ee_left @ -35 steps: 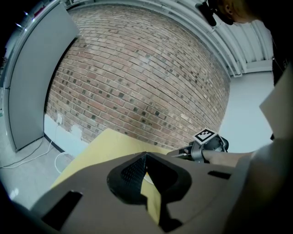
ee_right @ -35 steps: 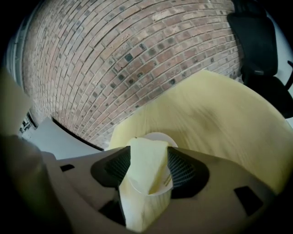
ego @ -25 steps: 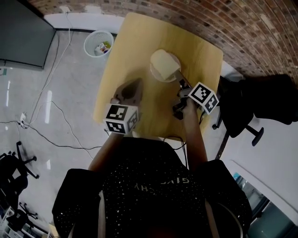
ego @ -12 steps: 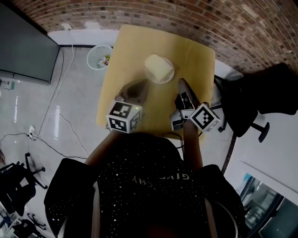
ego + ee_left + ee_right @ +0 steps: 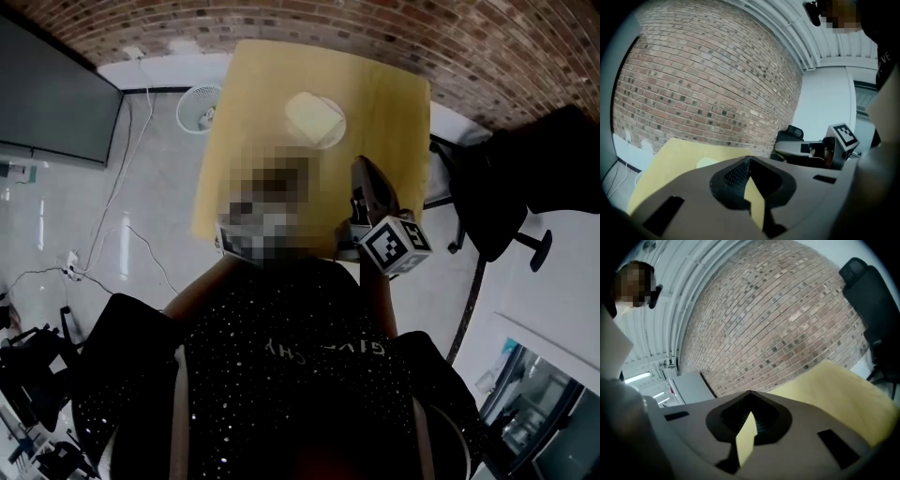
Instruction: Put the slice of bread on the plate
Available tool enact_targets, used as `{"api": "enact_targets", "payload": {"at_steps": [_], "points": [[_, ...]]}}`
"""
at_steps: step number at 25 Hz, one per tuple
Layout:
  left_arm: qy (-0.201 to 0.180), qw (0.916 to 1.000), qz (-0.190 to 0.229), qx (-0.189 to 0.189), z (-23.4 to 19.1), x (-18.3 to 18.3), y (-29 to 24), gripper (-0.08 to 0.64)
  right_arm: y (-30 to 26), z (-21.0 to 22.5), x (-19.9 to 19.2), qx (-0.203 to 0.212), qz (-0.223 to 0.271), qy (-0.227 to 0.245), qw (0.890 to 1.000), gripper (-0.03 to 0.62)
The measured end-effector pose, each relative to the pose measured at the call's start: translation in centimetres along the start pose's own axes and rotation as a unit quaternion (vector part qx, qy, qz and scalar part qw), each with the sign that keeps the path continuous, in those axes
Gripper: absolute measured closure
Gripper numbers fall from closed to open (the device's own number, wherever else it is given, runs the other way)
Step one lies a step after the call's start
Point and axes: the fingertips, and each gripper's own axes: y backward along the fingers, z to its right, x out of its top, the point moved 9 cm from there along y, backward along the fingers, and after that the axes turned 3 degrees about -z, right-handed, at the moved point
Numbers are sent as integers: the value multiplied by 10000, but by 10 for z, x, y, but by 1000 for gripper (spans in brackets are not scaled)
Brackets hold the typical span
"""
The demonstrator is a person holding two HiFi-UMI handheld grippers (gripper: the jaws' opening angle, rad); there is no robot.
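A pale slice of bread point(image 5: 310, 114) lies on a white plate point(image 5: 337, 133) at the far middle of the yellow table point(image 5: 398, 103). My right gripper point(image 5: 359, 162) hovers over the table's near right part, well short of the plate, shut and empty. Its jaws meet at the tips in the right gripper view point(image 5: 750, 393). In the left gripper view my left gripper point(image 5: 749, 160) is also shut with nothing in it, and the plate point(image 5: 707, 162) shows small beyond it. A mosaic patch covers the left gripper in the head view.
A white waste basket point(image 5: 199, 105) stands on the floor left of the table. A black office chair point(image 5: 544, 178) is at the right, and a dark screen point(image 5: 47, 103) at the left. A brick wall runs behind the table. Cables point(image 5: 103, 225) trail across the floor.
My right gripper has left the plate, shut, and drawn back toward me while rising. The left gripper has also pulled back and up. The bread stays on the plate.
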Motion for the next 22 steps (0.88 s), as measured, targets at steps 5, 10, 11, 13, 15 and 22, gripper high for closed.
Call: {"api": "enact_targets", "payload": {"at_steps": [5, 10, 11, 13, 15, 22], "points": [[67, 10000, 10, -66, 8, -4, -6, 551, 11, 1, 4, -74, 10, 239, 9997, 581], [73, 9999, -37, -103, 14, -7, -11, 551, 19, 3, 10, -168, 31, 474, 9987, 581], [74, 9999, -45, -107, 15, -7, -12, 551, 21, 4, 11, -167, 38, 461, 9988, 581], [70, 9999, -63, -94, 17, -8, -14, 551, 22, 8, 11, -152, 58, 379, 9991, 581], [72, 9999, -66, -67, 17, -8, -15, 551, 23, 10, 12, -155, 57, 321, 9993, 581], [130, 9999, -83, -11, 16, -9, -14, 551, 21, 15, 16, -128, 54, 227, 9996, 581]]}}
